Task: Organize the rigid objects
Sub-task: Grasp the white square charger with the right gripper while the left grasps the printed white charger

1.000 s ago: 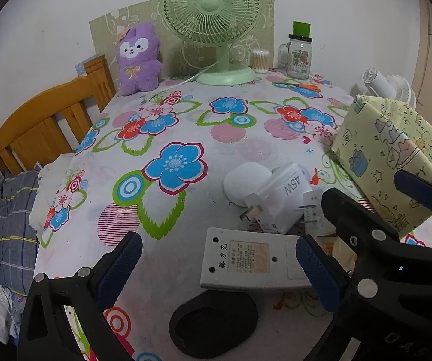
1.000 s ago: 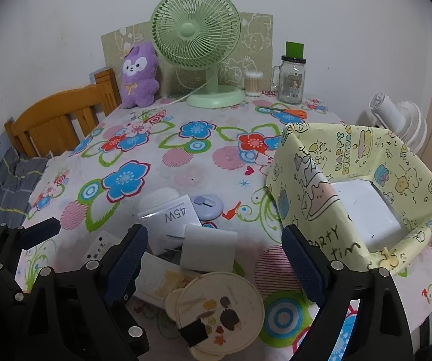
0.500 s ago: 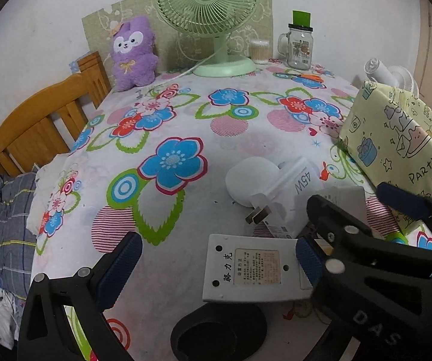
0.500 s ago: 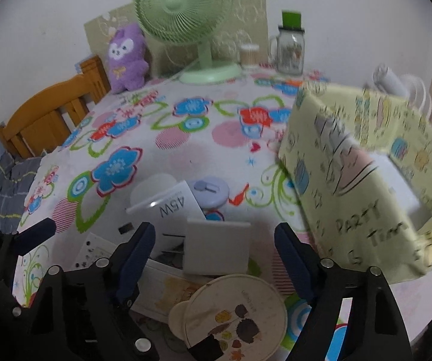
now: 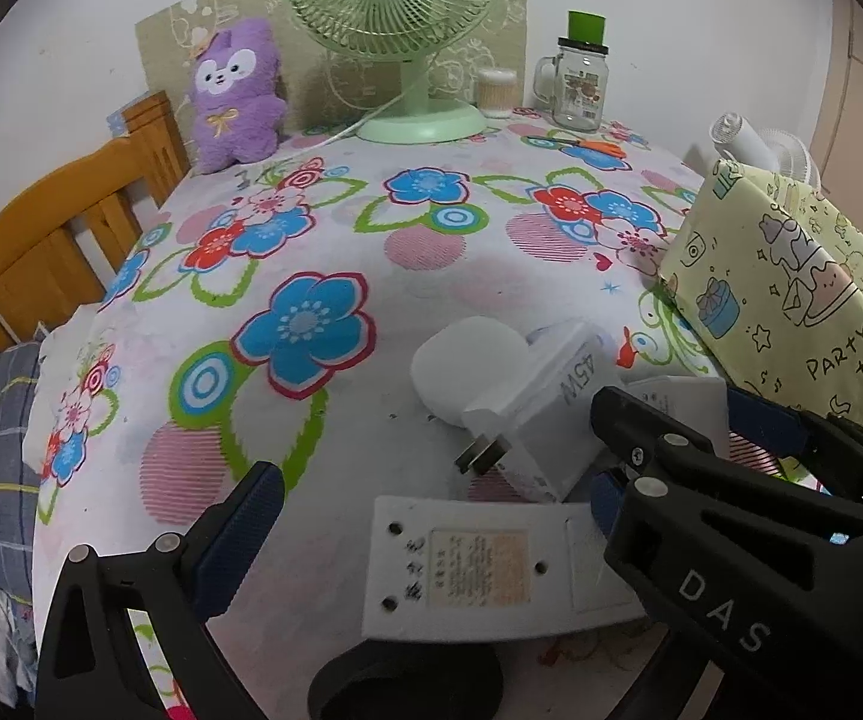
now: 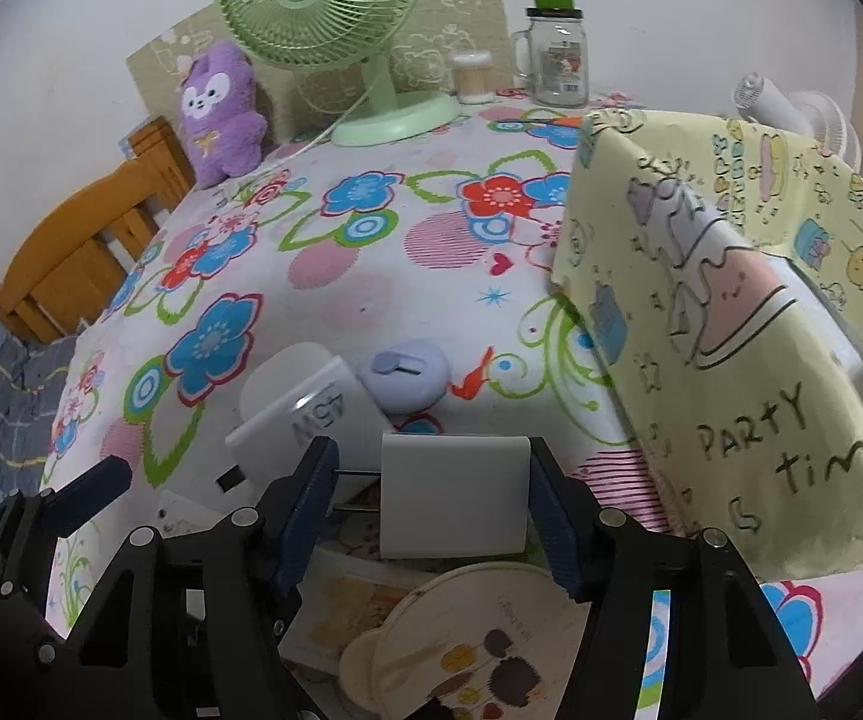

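Visibly, two white chargers [image 6: 452,495], one fan [image 6: 317,6].

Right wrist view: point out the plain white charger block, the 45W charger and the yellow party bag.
plain white charger block [image 6: 454,501], right wrist view, flat top face
45W charger [image 6: 317,414], right wrist view, printed face
yellow party bag [image 6: 725,360], right wrist view, near side wall

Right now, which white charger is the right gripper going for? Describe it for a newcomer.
Start at the yellow party-print bag on the flowered table. Just left of its near corner lies a plain white charger block, between the right gripper fingers, whose jaws have just been closing. Unlike the neighbouring charger marked 45W, its face is blank.
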### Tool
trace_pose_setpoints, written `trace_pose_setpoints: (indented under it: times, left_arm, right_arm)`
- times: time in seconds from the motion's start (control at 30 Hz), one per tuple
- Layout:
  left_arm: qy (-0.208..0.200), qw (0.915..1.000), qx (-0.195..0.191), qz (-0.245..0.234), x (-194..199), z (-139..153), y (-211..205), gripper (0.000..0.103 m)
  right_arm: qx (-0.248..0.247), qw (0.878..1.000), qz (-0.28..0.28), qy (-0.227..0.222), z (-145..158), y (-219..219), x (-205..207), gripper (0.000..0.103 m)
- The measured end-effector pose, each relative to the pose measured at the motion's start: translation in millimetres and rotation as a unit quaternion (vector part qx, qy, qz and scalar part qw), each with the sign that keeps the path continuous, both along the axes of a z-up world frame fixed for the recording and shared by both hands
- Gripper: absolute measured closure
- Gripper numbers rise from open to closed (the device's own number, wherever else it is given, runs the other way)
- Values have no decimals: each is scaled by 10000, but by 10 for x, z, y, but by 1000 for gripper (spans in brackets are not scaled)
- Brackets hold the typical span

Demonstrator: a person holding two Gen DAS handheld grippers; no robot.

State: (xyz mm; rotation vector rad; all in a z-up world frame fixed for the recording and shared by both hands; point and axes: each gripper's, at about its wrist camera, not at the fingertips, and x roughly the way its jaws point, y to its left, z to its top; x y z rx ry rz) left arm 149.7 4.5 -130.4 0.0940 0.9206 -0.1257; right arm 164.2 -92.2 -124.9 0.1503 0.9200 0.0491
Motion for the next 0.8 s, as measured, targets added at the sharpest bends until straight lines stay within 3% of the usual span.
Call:
trace_pose_setpoints:
  times: [0.27,0.47,0.53,0.7,0.8]
  left_arm:
    - [37,9999,147,-83,164,-43,-119,0]
    - [160,9996,37,-216,238,-93,-185,1]
    - [171,9993,-59,-329,251,-104,-208,9]
    - [198,9983,-225,-494,246,-96,-253,50]
    - [185,9983,-219,-514,236,-91,-250,53]
  right_arm:
    - [-324,9992,-174,-181,82,-13,28,39]
    - [-200,9991,-367,34,15,-97,89,39]
    - [-164,9989,-425,67,-1,-122,94,39]
    - [-150,9984,-531,95,-3,-165,98,38]
    - [-165,9985,-523,95,-3,-160,96,38]
